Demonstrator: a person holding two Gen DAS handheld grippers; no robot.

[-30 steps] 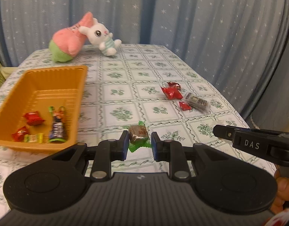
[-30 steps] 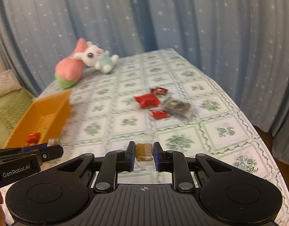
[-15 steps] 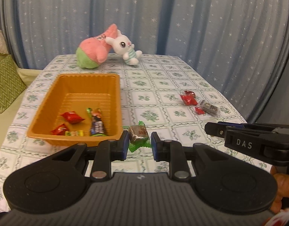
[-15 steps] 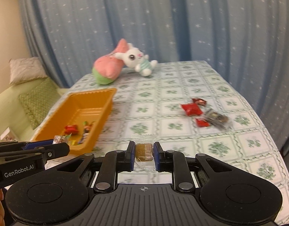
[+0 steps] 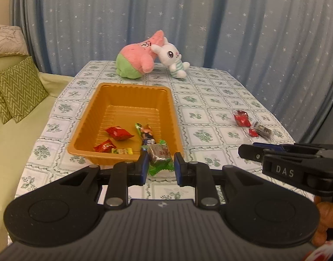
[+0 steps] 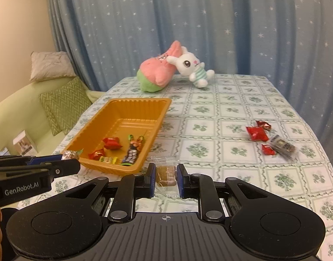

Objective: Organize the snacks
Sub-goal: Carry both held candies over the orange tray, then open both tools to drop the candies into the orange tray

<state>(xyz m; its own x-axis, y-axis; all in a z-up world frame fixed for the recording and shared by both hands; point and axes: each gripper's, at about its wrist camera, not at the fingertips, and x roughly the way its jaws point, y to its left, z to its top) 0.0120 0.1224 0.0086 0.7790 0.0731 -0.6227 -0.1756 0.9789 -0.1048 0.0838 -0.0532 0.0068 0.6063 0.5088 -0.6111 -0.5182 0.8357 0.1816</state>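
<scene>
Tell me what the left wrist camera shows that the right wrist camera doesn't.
Only the left wrist view shows the left claw head-on, shut on the green-wrapped brown candy. Only the right wrist view shows the right claw head-on, shut on the clear-wrapped tan wafer, plus a white box beside the sofa. Both show the orange tray holding snacks, the loose red and dark packets, and the two plush toys.

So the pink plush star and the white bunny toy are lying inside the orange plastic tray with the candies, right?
Not quite. The pink plush star and the white bunny toy lie on the tablecloth behind the orange plastic tray, not inside it. Only the candies are in the tray. The left wrist view shows this clearly.
</scene>
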